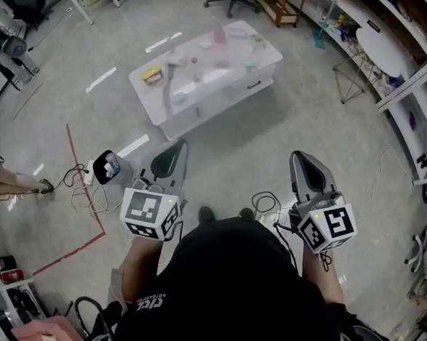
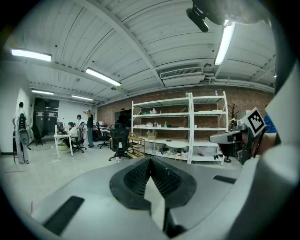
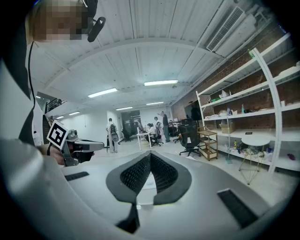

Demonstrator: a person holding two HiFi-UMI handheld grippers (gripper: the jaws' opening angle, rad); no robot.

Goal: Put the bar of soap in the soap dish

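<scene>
A low white table [image 1: 237,88] stands on the floor some way ahead of me, with several small items on it. Among them are a yellow piece [image 1: 152,74] near its left end and a pink one [image 1: 219,35] at the back. They are too small to tell soap from dish. My left gripper [image 1: 179,146] and right gripper [image 1: 297,157] are held close to my body, well short of the table, both shut and empty. In the left gripper view the black pads [image 2: 140,176] meet with nothing between them. The right gripper view shows its pads [image 3: 164,171] together too.
Cables and a power strip [image 1: 97,171] lie on the floor at my left beside a red tape line [image 1: 81,186]. White shelving [image 2: 178,126] runs along a brick wall at the right. Office chairs [image 3: 190,136] and people at desks [image 2: 77,133] are farther back.
</scene>
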